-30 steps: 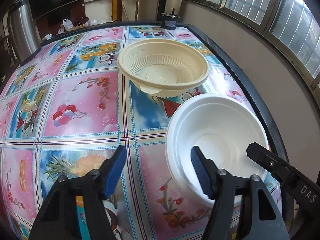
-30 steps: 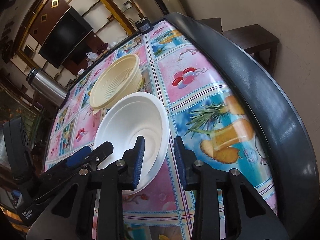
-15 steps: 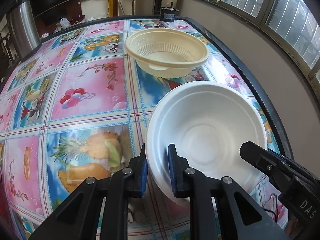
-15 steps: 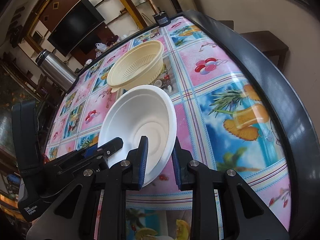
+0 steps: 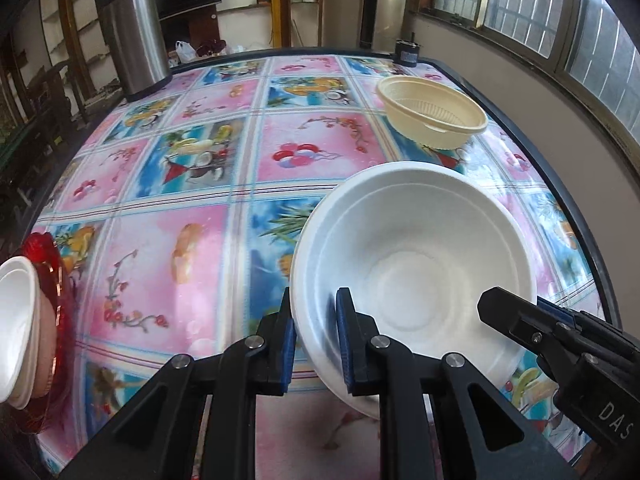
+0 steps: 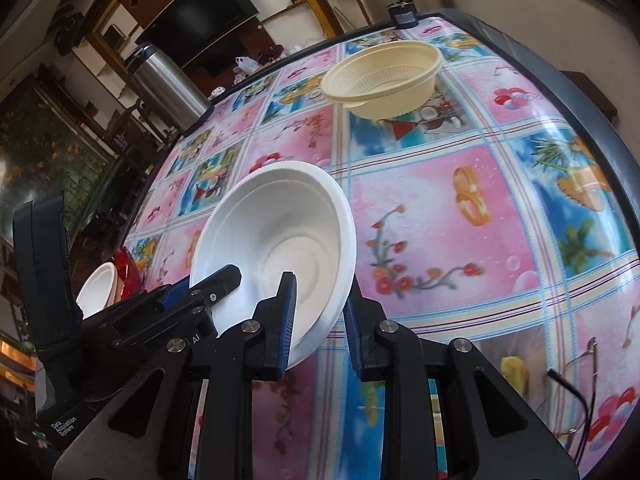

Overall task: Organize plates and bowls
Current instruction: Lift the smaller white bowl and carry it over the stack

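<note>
A white foam bowl (image 5: 416,264) (image 6: 280,236) hangs tilted above the patterned table, held by both grippers. My left gripper (image 5: 314,332) is shut on its near-left rim. My right gripper (image 6: 320,316) is shut on the opposite rim and shows as a black jaw at the lower right of the left wrist view. A cream ribbed bowl (image 5: 434,112) (image 6: 384,76) sits on the table at the far right. A stack of white and pink bowls (image 5: 20,320) (image 6: 98,288) rests on a red plate (image 5: 48,264) at the left edge.
A steel thermos (image 5: 134,36) stands at the far left corner of the table (image 5: 192,248). A small dark object (image 5: 406,54) sits at the far edge. Eyeglasses (image 6: 576,392) lie near the front right. A wall with windows runs along the right.
The left gripper closed on the white bowl's rim. Both grippers then lifted the bowl and carried it leftward, away from the cream bowl; the bowl stack on the red plate came into view.
</note>
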Tool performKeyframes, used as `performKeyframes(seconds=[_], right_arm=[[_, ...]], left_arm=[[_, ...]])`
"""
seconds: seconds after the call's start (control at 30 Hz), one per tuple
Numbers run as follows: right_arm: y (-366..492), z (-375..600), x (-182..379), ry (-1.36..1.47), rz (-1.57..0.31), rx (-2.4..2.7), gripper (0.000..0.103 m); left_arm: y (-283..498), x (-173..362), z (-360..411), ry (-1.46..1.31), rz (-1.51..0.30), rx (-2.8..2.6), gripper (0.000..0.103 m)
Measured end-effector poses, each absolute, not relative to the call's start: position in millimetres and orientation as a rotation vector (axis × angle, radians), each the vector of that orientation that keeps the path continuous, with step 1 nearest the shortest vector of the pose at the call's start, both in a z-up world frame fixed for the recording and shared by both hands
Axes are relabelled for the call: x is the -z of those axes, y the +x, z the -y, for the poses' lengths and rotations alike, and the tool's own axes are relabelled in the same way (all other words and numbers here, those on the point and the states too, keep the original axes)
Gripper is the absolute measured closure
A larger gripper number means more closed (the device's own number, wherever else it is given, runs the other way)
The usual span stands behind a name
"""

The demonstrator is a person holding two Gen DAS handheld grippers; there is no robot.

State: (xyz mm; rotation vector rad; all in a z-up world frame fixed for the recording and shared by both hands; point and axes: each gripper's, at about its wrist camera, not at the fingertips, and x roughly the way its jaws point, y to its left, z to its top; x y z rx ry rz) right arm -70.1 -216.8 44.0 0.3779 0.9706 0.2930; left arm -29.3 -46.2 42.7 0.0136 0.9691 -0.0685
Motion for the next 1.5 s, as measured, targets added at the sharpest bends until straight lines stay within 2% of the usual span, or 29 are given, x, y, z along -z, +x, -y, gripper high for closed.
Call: performKeyframes(seconds=[0.47, 1.03, 1.5], right_arm=[[-77.2, 113.7, -70.3, 0.277, -0.956, -0.450, 0.080], [-85.2, 67.9, -92.8, 0.197, -0.942, -0.504, 0.080], [-87.7, -22.1, -113.0, 0.131, -0.922, -0.651, 0.080]], left_arm=[[-55.1, -67.5, -43.1, -0.029, -0.885, -0.077, 0.086], [-74.7, -83.5, -87.1, -0.081, -0.838, -0.117, 0.086], [-100.5, -102.6, -171.2, -0.147, -0.801, -0.260, 0.085]])
